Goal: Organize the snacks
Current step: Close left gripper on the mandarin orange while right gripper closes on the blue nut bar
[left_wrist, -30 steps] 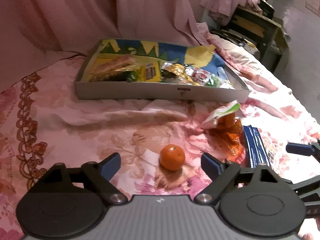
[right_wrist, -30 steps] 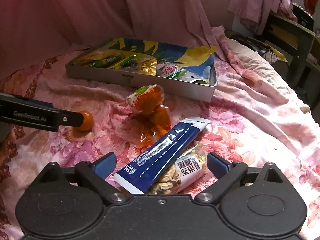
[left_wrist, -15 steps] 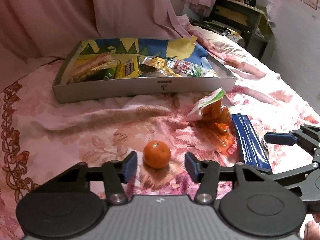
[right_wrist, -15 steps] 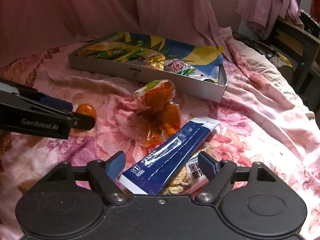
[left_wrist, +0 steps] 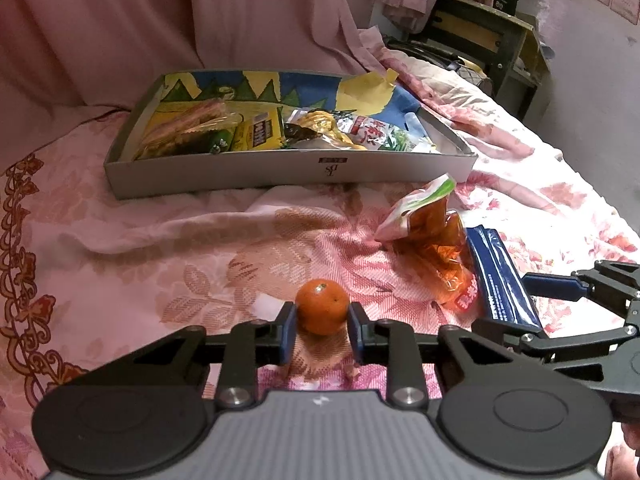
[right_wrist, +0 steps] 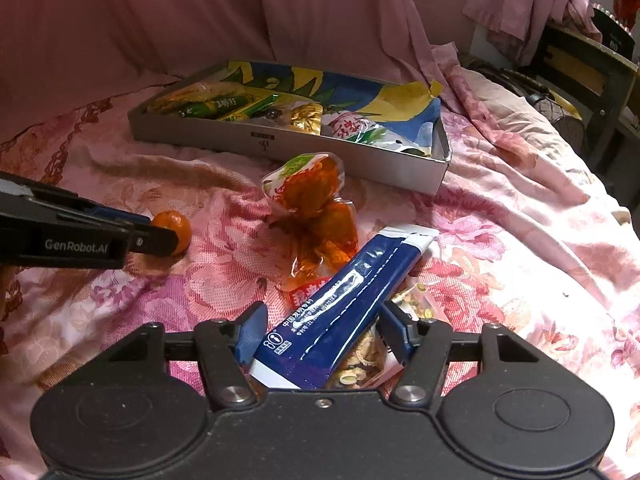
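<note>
The left gripper (left_wrist: 322, 330) is closing on the small orange (left_wrist: 322, 306), which sits on the pink bedspread (left_wrist: 160, 264) squarely between its jaws, the pads at its sides. The right gripper (right_wrist: 323, 330), half-wide and closing, straddles the near end of the blue packet (right_wrist: 344, 308); its long axis runs away and rightward. The snack box (left_wrist: 280, 168) lies farther off, beyond both.

Both tools (left_wrist: 322, 334) (right_wrist: 322, 332) low (jaws closing)
</note>
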`<state>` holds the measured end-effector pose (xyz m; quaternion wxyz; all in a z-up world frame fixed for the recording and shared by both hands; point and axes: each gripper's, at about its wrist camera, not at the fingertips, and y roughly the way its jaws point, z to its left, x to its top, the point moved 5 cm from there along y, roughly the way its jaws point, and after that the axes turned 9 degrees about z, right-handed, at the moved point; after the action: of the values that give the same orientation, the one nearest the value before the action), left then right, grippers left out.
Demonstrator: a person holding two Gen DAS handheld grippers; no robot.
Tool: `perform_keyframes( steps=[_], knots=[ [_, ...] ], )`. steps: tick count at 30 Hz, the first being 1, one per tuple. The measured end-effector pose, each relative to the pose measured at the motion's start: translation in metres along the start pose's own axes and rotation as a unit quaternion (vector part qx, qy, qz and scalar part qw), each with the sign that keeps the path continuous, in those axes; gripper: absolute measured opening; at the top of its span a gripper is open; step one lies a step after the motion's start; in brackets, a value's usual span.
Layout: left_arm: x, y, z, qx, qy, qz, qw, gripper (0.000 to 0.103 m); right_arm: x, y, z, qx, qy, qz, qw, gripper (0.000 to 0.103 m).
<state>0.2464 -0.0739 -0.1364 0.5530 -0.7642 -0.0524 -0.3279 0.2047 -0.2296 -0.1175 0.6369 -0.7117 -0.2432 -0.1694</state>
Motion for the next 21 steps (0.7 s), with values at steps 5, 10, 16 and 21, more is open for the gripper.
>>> perform_keyframes(
  steps=[5,10,16,21],
  knots=[
    [-0.0002,0.0,-0.0008,0.001,0.001,0.0,1.0,0.03,0.0004,0.0007,-0.0018,0.003,0.009,0.001,1.0,0.064],
    [-0.0004,-0.0002,-0.0016,0.003,0.003,-0.001,1.0,0.03,0.0006,-0.0003,-0.0022,-0.003,0.007,0.0,1.0,0.057],
    [-0.0005,-0.0003,-0.0019,0.003,0.004,-0.001,1.0,0.03,0.0002,-0.001,0.001,-0.015,-0.011,0.0,1.0,0.054],
    [-0.0007,-0.0002,-0.0023,0.004,0.004,-0.001,1.0,0.03,0.0001,-0.0023,0.0036,-0.031,-0.028,-0.004,0.999,0.05]
  ],
)
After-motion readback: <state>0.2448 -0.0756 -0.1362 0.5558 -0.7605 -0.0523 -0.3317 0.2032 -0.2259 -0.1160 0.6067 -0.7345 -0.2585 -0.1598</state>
